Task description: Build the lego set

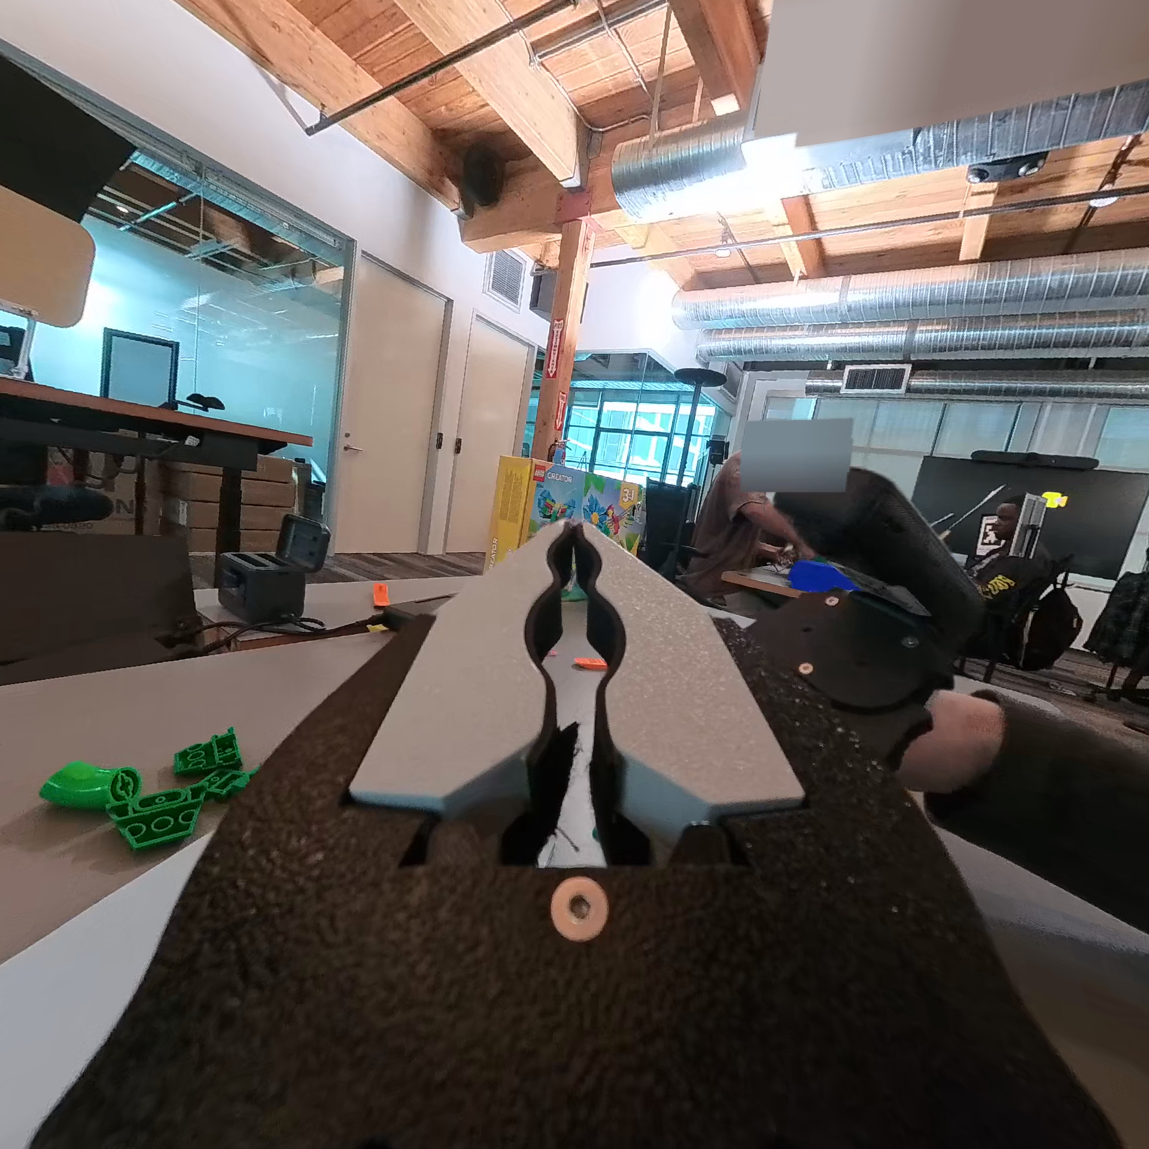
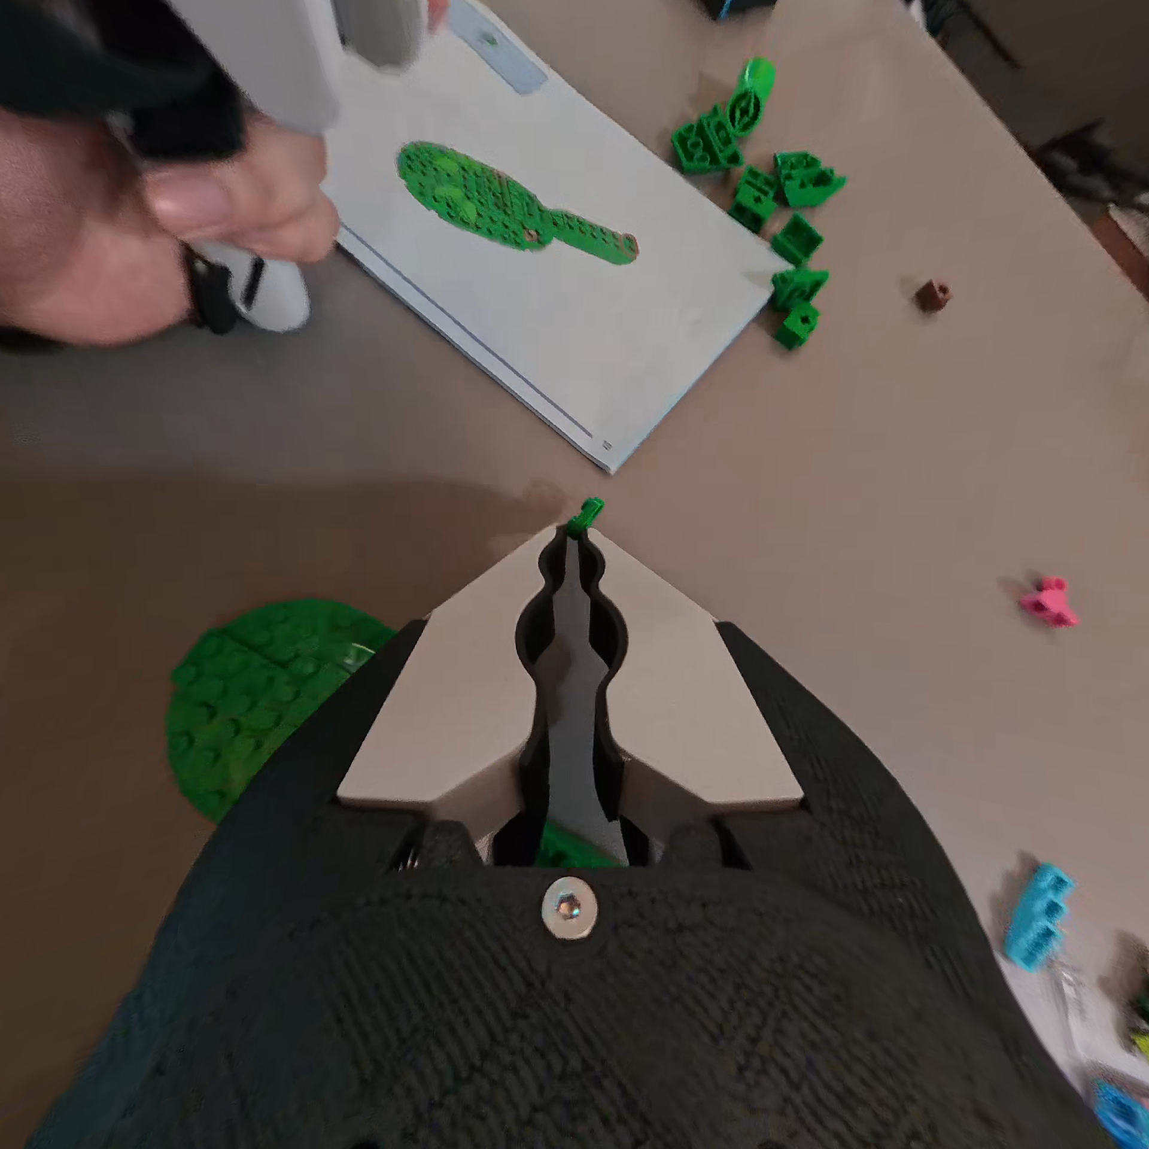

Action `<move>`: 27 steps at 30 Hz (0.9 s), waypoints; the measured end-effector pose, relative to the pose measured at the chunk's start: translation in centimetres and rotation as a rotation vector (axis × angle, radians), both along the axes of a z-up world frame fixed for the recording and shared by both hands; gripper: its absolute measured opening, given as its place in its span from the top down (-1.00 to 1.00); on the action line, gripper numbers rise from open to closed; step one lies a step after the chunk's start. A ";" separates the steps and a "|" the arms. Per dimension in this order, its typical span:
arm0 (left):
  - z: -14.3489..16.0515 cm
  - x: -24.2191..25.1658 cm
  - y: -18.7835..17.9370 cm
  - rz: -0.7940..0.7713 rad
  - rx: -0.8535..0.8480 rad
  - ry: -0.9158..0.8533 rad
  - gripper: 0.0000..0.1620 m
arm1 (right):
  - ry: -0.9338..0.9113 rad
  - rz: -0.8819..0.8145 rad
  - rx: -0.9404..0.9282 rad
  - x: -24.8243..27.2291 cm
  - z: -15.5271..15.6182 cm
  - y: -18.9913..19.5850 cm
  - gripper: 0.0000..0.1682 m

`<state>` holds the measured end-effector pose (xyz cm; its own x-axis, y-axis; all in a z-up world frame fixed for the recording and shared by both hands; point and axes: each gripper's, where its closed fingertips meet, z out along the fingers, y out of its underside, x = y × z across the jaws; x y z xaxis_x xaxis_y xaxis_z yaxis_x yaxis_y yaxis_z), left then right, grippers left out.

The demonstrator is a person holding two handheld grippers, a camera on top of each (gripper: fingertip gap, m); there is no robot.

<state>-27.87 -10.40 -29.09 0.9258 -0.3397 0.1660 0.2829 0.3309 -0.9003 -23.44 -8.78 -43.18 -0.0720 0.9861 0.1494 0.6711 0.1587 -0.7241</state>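
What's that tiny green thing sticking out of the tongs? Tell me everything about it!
The tiny bright green plastic Lego piece is pinched at the very tips of the right tongs, which are shut on it. It looks like a small, thin clip or hook shape, tilted, with most of it poking out past the tips. It hangs in the air above the tan tabletop, touching only the tongs. It is too small and blurry to show finer details.

Bright daylit left view, dimmer shadowed right view, motion-blurred edges, fisheye warping.
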 end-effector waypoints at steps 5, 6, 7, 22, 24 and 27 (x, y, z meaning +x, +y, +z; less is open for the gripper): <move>-0.6 1.7 0.0 -0.084 -0.022 0.131 0.80 | 0.290 0.040 -0.393 -0.5 5.2 -2.0 0.98; -0.7 2.4 -0.2 -0.117 -0.008 0.197 0.69 | 0.341 0.060 -0.486 -0.3 6.4 -2.3 0.98; -0.8 3.2 -0.4 -0.148 0.006 0.267 0.57 | 0.378 0.092 -0.580 0.0 7.4 -2.8 0.98; -5.2 8.6 -4.0 -0.375 0.135 0.864 0.87 | 0.327 0.349 -1.032 2.9 9.2 -7.3 0.98; -5.4 8.7 -4.0 -0.371 0.133 0.881 0.89 | 0.327 0.346 -1.020 2.9 9.1 -7.2 0.97; -5.9 8.3 -3.2 -0.331 0.091 0.914 0.91 | 0.350 0.294 -0.963 2.5 8.7 -6.1 0.95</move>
